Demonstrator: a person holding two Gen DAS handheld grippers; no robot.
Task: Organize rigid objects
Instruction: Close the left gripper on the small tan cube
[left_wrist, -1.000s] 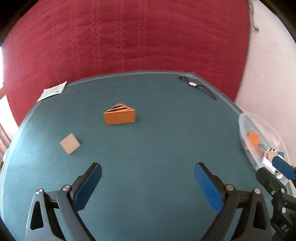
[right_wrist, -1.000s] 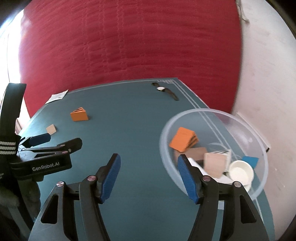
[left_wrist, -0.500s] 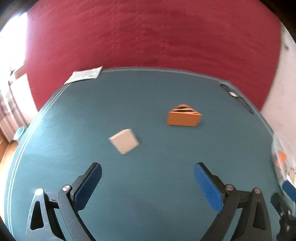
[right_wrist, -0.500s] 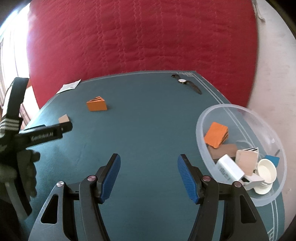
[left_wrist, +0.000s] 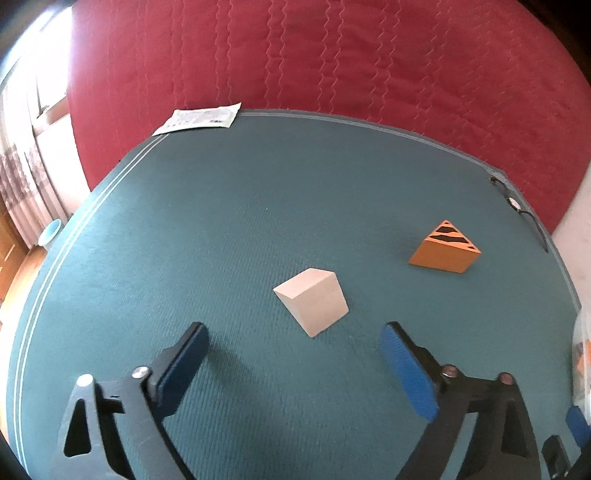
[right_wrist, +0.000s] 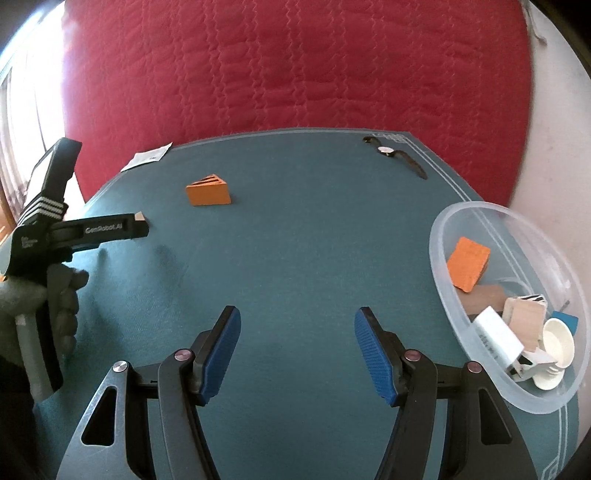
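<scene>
Left tool (left_wrist: 295, 354) spread, jaws just been closing a bit, nothing between them; beige block (left_wrist: 313, 305) sits on bench (left_wrist: 221, 221) just ahead. Right tool (right_wrist: 297, 339) half spread, empty, near bowl (right_wrist: 443, 236). Step: approach. Next: straddle block, pinch.

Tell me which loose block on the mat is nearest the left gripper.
The plain beige block, just ahead of the left gripper; the striped orange wedge sits farther off, to the right.

Clear bowl (right_wrist: 448, 236) (perhaps plastic) holds blocks; orange wedge (right_wrist: 208, 191) lies apart.
</scene>
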